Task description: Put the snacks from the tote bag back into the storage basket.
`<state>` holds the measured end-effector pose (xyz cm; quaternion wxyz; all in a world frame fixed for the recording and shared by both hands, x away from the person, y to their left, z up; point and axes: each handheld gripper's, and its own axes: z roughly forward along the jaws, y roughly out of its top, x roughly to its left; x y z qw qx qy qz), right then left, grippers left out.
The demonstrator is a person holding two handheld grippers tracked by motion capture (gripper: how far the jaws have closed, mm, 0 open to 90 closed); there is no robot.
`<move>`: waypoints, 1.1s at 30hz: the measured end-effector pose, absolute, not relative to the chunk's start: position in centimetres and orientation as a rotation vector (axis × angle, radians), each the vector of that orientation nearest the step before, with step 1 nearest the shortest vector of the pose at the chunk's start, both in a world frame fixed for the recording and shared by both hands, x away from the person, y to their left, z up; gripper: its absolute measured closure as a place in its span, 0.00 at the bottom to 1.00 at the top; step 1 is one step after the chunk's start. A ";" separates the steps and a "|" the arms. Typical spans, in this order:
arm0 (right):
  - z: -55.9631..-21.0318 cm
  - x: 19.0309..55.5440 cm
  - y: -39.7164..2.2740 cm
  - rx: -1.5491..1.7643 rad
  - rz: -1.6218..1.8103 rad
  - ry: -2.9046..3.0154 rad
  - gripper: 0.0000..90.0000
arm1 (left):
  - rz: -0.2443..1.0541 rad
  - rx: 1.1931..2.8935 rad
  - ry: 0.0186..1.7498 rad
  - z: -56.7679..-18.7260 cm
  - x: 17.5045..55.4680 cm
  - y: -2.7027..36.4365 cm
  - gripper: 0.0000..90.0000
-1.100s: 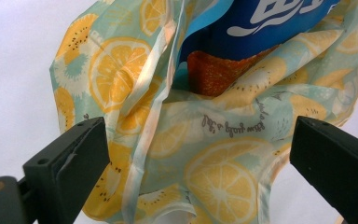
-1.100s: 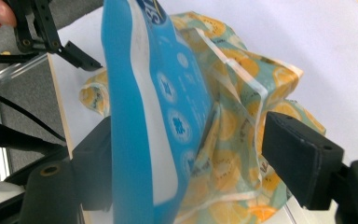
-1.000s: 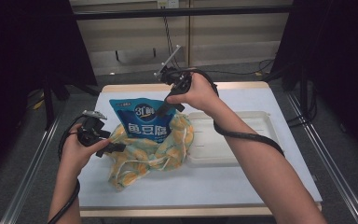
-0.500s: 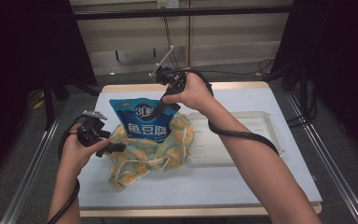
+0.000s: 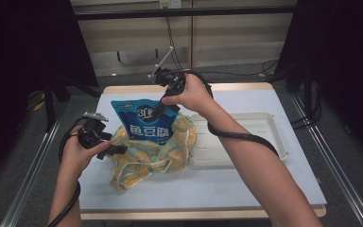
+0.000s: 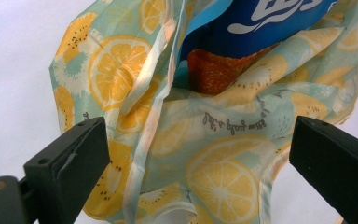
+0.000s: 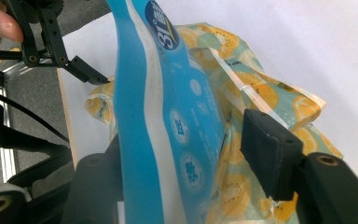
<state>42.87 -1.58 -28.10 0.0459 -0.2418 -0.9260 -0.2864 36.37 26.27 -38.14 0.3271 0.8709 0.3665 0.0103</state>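
A blue snack pouch [image 5: 144, 124] with white lettering stands upright in the mouth of a fabric bag [image 5: 146, 158] printed with orange slices, which lies on the white table. My right gripper [image 5: 163, 108] comes down from behind and is shut on the pouch's upper right corner. In the right gripper view the pouch [image 7: 168, 116] sits between the jaws and hides the left one. My left gripper [image 5: 118, 150] stands open at the bag's left edge, its jaws wide on either side of the fabric [image 6: 205, 154]. An orange-red packet [image 6: 214, 70] shows inside the bag under the pouch [image 6: 279, 18].
A shallow white tray [image 5: 264, 142] lies on the table right of the bag, under my right forearm. Metal rails run along both sides of the table. Cables trail from both grippers. Bare tabletop lies in front of the bag.
My right hand has shifted slightly left with the pouch still in its grip. The left gripper and the fabric bag have stayed put.
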 end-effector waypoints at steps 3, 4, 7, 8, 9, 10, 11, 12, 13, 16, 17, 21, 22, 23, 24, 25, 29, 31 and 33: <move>-28.1 42.9 -1.4 -0.737 -0.879 -2.831 0.52 | 0.023 2.285 0.961 -38.2 36.4 26.3 0.05; -28.2 42.9 -1.3 -0.737 -0.877 -2.830 0.52 | 0.023 2.292 0.959 -38.2 36.4 26.3 0.05; -28.3 43.0 -1.2 -0.728 -0.867 -2.829 0.55 | 0.021 2.286 0.960 -38.2 36.4 26.3 0.05; -28.3 43.0 -1.1 -0.740 -0.867 -2.824 0.55 | 0.024 2.286 0.962 -38.2 36.4 26.3 0.05; -28.3 43.0 -1.0 -0.735 -0.865 -2.824 0.56 | 0.020 2.291 0.959 -38.2 36.4 26.4 0.05; -28.4 43.0 -1.0 -0.725 -0.864 -2.825 0.56 | 0.024 2.288 0.963 -38.2 36.4 26.4 0.05; -28.4 43.1 -0.9 -0.722 -0.864 -2.826 0.57 | 0.024 2.278 0.975 -38.2 36.4 26.3 0.05; -28.4 43.0 -0.8 -0.726 -0.866 -2.826 0.58 | 0.027 2.281 0.975 -38.2 36.4 26.3 0.05; -28.4 43.0 -0.7 -0.733 -0.864 -2.823 0.59 | 0.025 2.280 0.972 -38.2 36.4 26.3 0.05; -28.6 43.2 -0.6 -0.718 -0.866 -2.825 0.64 | 0.025 2.285 0.967 -38.1 36.3 26.4 0.05; -28.6 43.2 -0.4 -0.730 -0.862 -2.823 0.66 | 0.025 2.282 0.965 -38.1 36.3 26.4 0.05; -28.7 43.2 -0.1 -0.687 -0.847 -2.836 0.73 | 0.024 2.279 0.965 -38.0 36.3 26.5 0.05; -28.7 43.2 0.1 -0.683 -0.842 -2.836 0.76 | 0.022 2.274 0.964 -38.0 36.2 26.4 0.05; -28.7 43.2 0.2 -0.663 -0.838 -2.839 0.78 | 0.026 2.278 0.958 -38.0 36.2 26.4 0.05; -28.7 43.0 0.3 -0.674 -0.831 -2.839 0.79 | 0.022 2.281 0.952 -38.0 36.3 26.4 0.05; -28.6 43.0 0.5 -0.665 -0.828 -2.845 0.82 | 0.024 2.280 0.953 -38.0 36.3 26.3 0.05; -28.5 42.9 0.7 -0.601 -0.824 -2.876 0.87 | 0.021 2.279 0.955 -38.1 36.3 26.2 0.05; -28.5 42.9 0.8 -0.589 -0.817 -2.884 0.89 | 0.021 2.284 0.957 -38.1 36.3 26.3 0.05; -28.5 42.8 0.8 -0.568 -0.822 -2.885 0.93 | 0.019 2.283 0.957 -38.1 36.2 26.2 0.05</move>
